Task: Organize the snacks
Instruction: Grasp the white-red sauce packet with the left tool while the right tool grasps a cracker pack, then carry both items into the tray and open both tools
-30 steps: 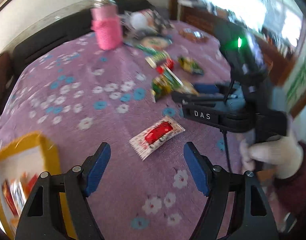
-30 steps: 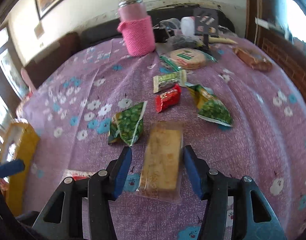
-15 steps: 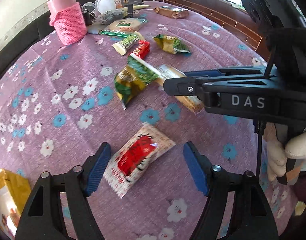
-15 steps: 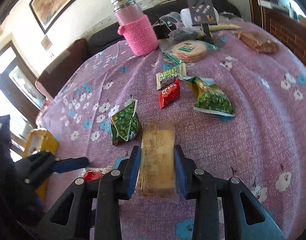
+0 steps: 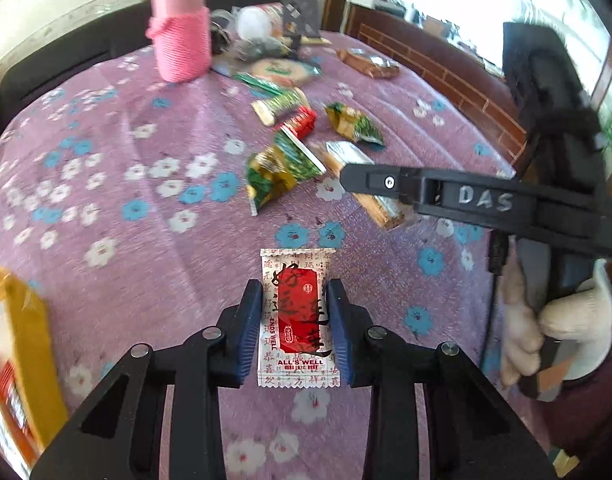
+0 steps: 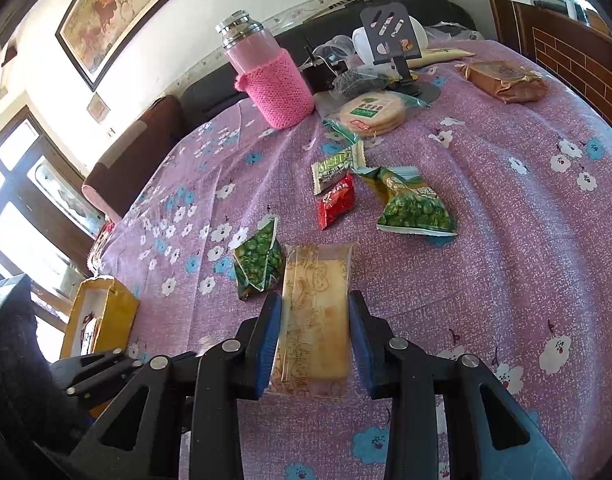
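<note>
Left tongs (image 5: 294, 322) closing on red packet (image 5: 299, 318)

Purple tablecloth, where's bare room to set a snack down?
Free: the stretch of tablecloth right of the green pea bag, and left between the pink bottle and yellow box. Crowded: the middle snack cluster.

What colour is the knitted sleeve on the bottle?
Pink, on the bottle; clearest in the right wrist view.
</note>
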`<state>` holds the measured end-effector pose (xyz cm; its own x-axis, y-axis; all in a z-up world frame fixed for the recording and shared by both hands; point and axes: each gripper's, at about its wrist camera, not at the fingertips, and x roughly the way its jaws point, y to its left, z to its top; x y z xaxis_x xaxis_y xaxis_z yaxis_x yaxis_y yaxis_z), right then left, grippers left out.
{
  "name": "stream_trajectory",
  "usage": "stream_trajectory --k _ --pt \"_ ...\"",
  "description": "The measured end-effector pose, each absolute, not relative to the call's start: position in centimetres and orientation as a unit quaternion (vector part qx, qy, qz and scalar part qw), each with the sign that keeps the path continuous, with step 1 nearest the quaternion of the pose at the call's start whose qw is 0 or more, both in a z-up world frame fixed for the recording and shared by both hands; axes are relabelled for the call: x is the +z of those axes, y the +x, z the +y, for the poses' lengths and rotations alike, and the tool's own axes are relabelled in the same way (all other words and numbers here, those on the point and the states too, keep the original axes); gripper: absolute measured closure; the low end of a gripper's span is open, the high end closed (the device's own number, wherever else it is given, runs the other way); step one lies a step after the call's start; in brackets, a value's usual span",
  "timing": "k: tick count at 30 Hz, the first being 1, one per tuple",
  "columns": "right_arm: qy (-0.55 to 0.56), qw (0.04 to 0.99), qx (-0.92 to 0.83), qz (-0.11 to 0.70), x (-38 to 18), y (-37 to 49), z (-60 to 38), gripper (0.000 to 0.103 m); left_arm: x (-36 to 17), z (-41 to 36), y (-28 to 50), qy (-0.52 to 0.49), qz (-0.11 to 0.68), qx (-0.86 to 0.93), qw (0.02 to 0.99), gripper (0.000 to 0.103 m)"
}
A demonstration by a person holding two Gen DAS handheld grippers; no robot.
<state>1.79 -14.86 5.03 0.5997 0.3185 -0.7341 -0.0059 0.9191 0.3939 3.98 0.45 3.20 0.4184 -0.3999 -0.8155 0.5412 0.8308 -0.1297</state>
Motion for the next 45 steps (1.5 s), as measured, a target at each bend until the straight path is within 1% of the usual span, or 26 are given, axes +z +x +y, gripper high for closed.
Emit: stream_trajectory --k 6,10,13,18,21,26,30,31,33,36,38,39,40,42,44,45 --pt "0.174 0.883 0.143 0.413 5.9 0.9 -13.2 0.068 7.0 6.0 0.6 0.029 0.427 -0.237 0.872 0.073" --pt "0.151 0.891 0.184 0.385 7.3 -0.7 -10.7 0.068 9.1 12.3 -2.0 -0.02 0.402 -0.183 0.897 0.073" --pt "0.139 0.895 0.202 0.372 8.2 -1.8 -8.7 0.069 9.8 16.7 -3.4 -0.031 0.385 -0.131 0.913 0.073" --pt "0.136 0.88 0.238 0.388 8.5 -3.3 -3.8 0.069 8.4 23.9 -5.0 -0.076 0.391 -0.069 0.915 0.072" --pt "0.131 0.863 0.276 0.403 8.7 -3.8 0.5 0.069 6.9 26.0 -4.8 -0.093 0.4 -0.05 0.911 0.072" --pt "0.078 0.846 0.319 0.42 9.2 -4.0 8.9 0.069 5.4 27.8 -4.4 -0.115 0.411 -0.033 0.904 0.072" --pt "0.034 0.836 0.324 0.441 8.0 -3.5 14.7 0.069 5.1 29.2 -4.6 -0.137 0.407 -0.028 0.903 0.072" --pt "0.028 0.836 0.322 0.444 7.7 -3.5 15.6 0.066 5.1 29.5 -4.7 -0.146 0.406 -0.029 0.902 0.069" --pt "0.022 0.836 0.315 0.448 6.9 -3.0 16.7 0.066 5.4 29.9 -5.3 -0.151 0.403 -0.028 0.902 0.062" --pt "0.05 0.837 0.317 0.444 7.2 -3.6 15.9 0.065 6.9 29.8 -6.8 -0.15 0.384 -0.028 0.91 0.055" --pt "0.059 0.843 0.311 0.435 8.0 -4.4 14.7 0.063 8.1 29.3 -7.7 -0.151 0.364 -0.038 0.918 0.045" --pt "0.065 0.849 0.304 0.427 8.6 -5.0 13.7 0.061 8.7 28.9 -8.1 -0.152 0.355 -0.041 0.922 0.033" --pt "0.069 0.854 0.298 0.422 9.1 -5.4 13.0 0.059 9.2 28.5 -8.3 -0.152 0.348 -0.045 0.924 0.023" --pt "0.085 0.866 0.28 0.406 10.1 -6.7 10.6 0.058 10.2 27.1 -8.8 -0.156 0.331 -0.071 0.928 0.019" --pt "0.106 0.878 0.258 0.39 10.7 -8.2 7.7 0.055 10.6 25.8 -8.8 -0.169 0.327 -0.102 0.924 0.019" --pt "0.117 0.882 0.248 0.384 10.8 -8.6 6.4 0.052 10.7 24.9 -8.8 -0.178 0.325 -0.122 0.921 0.019"
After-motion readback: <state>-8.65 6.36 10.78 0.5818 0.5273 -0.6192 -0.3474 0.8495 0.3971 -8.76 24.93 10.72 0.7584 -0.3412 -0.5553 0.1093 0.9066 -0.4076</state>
